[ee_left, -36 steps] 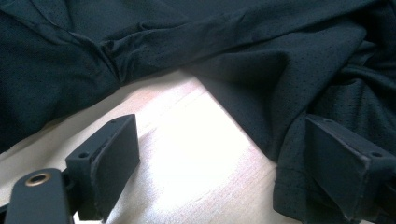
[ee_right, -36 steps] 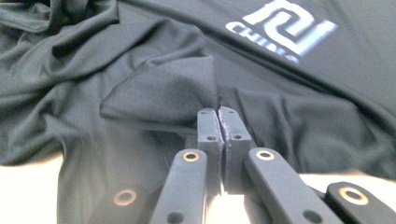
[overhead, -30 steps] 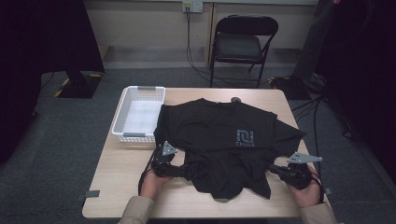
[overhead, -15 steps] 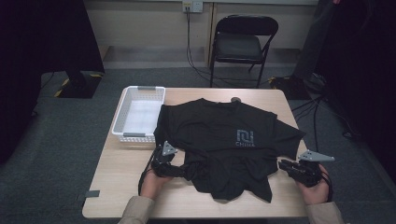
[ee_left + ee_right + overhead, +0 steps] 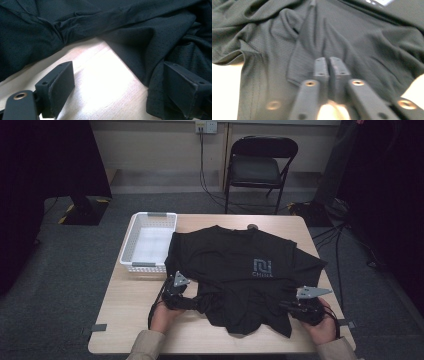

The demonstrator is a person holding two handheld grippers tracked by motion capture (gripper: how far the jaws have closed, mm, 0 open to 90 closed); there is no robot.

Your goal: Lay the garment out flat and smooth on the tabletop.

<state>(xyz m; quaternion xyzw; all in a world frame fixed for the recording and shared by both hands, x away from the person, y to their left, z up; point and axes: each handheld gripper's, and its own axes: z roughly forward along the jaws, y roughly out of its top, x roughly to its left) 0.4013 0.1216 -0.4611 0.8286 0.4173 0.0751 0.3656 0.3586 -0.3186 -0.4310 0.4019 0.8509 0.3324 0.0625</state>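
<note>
Black T-shirt [image 5: 240, 270]: lying spread and rumpled across the desk [image 5: 130, 320], beside a white basket [image 5: 147, 242]. Left tongs [image 5: 120, 92]: standing open at the shirt's near-left edge, one jaw touching the hem. Right tongs [image 5: 329, 66]: closing together over the near-right hem; whether fabric is pinched, cannot tell.

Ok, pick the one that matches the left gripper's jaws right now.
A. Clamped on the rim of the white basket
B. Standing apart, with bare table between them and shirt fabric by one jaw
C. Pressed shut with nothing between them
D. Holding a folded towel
B: in the left gripper view the left gripper has its jaws wide apart over bare wooden table, and the black shirt lies against one jaw.
</note>
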